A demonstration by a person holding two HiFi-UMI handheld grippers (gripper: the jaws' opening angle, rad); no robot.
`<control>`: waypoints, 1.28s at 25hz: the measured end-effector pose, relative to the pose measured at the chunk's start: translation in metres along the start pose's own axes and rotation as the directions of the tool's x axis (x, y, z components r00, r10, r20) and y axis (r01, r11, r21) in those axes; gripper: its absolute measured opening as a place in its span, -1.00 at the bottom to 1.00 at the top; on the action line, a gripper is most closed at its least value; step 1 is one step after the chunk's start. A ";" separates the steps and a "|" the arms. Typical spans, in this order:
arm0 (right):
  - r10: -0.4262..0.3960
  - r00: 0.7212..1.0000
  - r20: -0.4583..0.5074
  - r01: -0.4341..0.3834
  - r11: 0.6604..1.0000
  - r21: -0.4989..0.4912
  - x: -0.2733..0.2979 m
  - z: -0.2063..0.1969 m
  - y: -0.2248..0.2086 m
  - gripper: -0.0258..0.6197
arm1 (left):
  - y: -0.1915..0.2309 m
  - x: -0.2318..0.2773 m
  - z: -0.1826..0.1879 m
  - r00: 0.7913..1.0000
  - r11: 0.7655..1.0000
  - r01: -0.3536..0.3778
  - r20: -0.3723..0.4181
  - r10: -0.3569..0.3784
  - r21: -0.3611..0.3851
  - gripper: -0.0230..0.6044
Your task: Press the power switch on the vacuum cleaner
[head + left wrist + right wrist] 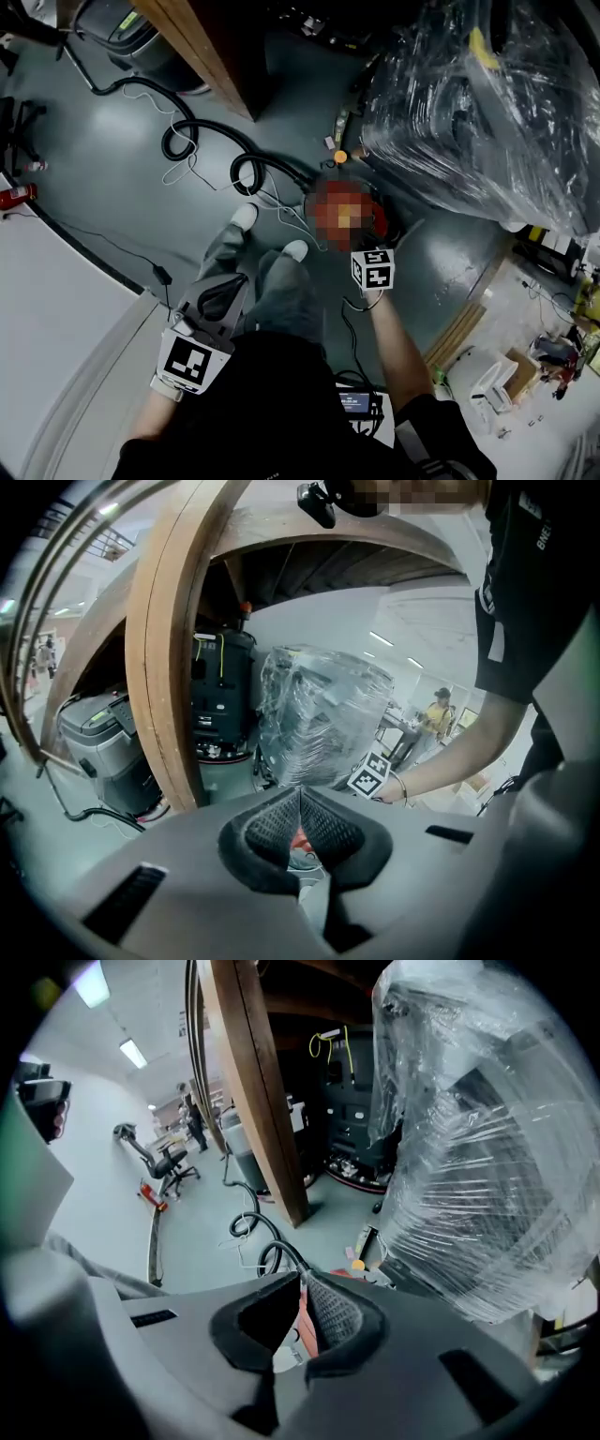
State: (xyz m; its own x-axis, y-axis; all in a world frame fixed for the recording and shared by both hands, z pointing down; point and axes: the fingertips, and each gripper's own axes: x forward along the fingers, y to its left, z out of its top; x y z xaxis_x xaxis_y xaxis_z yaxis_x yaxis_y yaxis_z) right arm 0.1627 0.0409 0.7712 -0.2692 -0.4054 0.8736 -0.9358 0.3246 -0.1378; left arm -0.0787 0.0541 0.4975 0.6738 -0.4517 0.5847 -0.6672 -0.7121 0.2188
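Left gripper (300, 797): jaws pressed together with nothing between them, hanging back over the person's leg (281, 286). Right gripper (302, 1283): jaws closed too, empty. The red vacuum cleaner (307, 1327) sits right beneath their tips, with a black hose (267, 1246) curling away just beyond them to the left.

There are 2 grippers, the left gripper (300, 829) and the right gripper (302, 1314), and they carry 2 marker cubes (192, 361) (373, 268). On the floor lie 1 red vacuum cleaner (379, 217), 1 black hose (187, 131) and 1 red fire extinguisher (17, 196), and 2 white shoes (246, 216) (295, 250) stand there. Behind these stand 1 plastic-wrapped load (478, 103) and 1 wooden post (202, 47).
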 end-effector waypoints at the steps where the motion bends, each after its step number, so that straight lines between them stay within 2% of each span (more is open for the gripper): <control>1: 0.000 1.000 -0.018 0.000 1.000 -0.003 0.011 -0.003 -0.003 -0.79 | 0.004 0.002 -0.004 1.000 1.000 -0.006 -0.004 0.006 -0.004 -0.88; 7: -0.027 0.994 -0.110 0.023 0.999 -0.038 0.072 -0.030 -0.013 -0.79 | 0.020 0.002 -0.039 0.999 0.997 -0.047 -0.030 0.046 -0.058 -0.88; 14: -0.039 0.977 -0.208 0.028 0.998 -0.060 0.127 -0.059 -0.025 -0.79 | 0.027 0.000 -0.076 0.996 0.991 -0.061 -0.075 0.053 -0.117 -0.88; 20: -0.058 0.965 -0.254 0.046 0.997 -0.055 0.166 -0.074 -0.037 -0.79 | 0.043 0.001 -0.098 0.992 0.984 -0.103 -0.091 0.091 -0.144 -0.88; 24: -0.063 0.958 -0.280 0.058 0.998 -0.025 0.186 -0.080 -0.043 -0.79 | 0.050 0.001 -0.112 0.988 0.972 -0.133 -0.102 0.114 -0.196 -0.88; 28: -0.070 0.959 -0.276 0.073 0.997 0.003 0.203 -0.083 -0.050 -0.79 | 0.046 0.004 -0.124 0.986 0.968 -0.130 -0.128 0.104 -0.216 -0.88; 32: -0.111 0.944 -0.309 0.117 0.993 0.001 0.212 -0.084 -0.056 -0.79 | 0.046 0.006 -0.132 0.986 0.965 -0.125 -0.137 0.095 -0.229 -0.88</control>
State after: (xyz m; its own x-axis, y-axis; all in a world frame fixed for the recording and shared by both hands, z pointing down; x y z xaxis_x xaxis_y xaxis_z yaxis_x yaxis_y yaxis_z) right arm 0.1777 0.0086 1.0030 -0.0798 -0.1547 0.9847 -0.9612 0.2735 -0.0349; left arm -0.1472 0.0896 0.6136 0.5575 -0.4398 0.7041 -0.8010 -0.5078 0.3171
